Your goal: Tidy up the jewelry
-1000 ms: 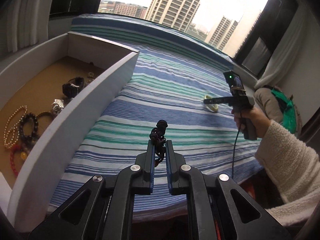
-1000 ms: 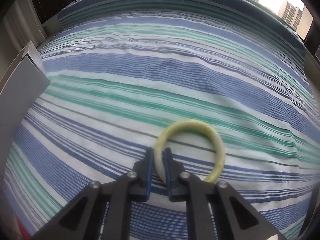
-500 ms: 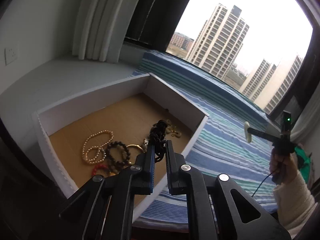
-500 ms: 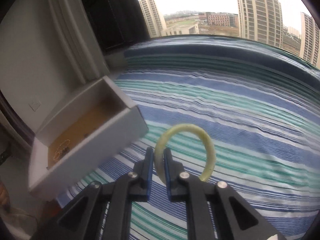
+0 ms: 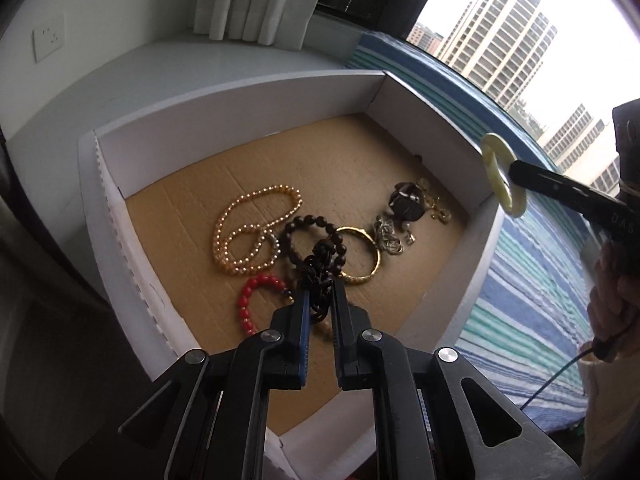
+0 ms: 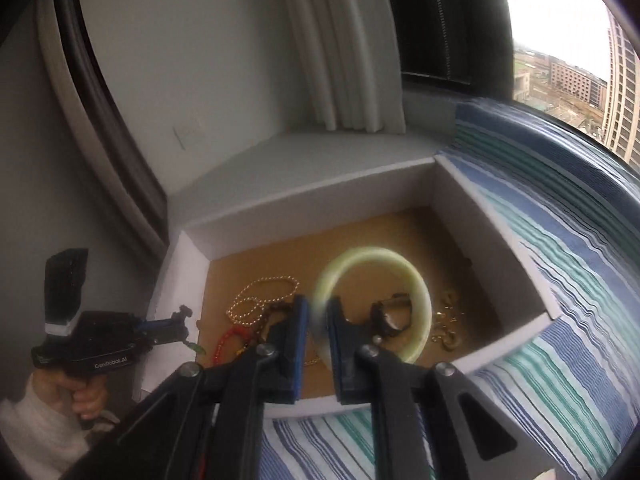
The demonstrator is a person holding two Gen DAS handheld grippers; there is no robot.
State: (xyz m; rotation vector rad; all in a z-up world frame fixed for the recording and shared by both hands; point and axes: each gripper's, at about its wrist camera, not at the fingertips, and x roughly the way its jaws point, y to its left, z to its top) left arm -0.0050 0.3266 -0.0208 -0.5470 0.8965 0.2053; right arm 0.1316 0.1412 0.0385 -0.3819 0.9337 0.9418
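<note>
left hand-held gripper [image 5: 319, 300]: clamped, tilted down | right hand-held gripper [image 6: 318, 316]: clamped, tilted down

One white cardboard box [image 5: 436, 128]; two black tongs, left [image 5: 319, 309] and right [image 6: 317, 322]; five bracelets: pearl-bead [image 5: 248, 228], dark wooden-bead [image 5: 298, 228], red-bead [image 5: 250, 300], gold bangle [image 5: 370, 264], pale-green jade bangle [image 6: 416, 300].

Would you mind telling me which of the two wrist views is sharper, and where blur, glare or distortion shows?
The left wrist view is sharper: the pearl strand reads crisply, though the window sky is blown out. In the right wrist view the pale bangle smears near the right gripper, and the whole picture looks soft. Both fisheye views bend the box wall and the striped cloth.
</note>
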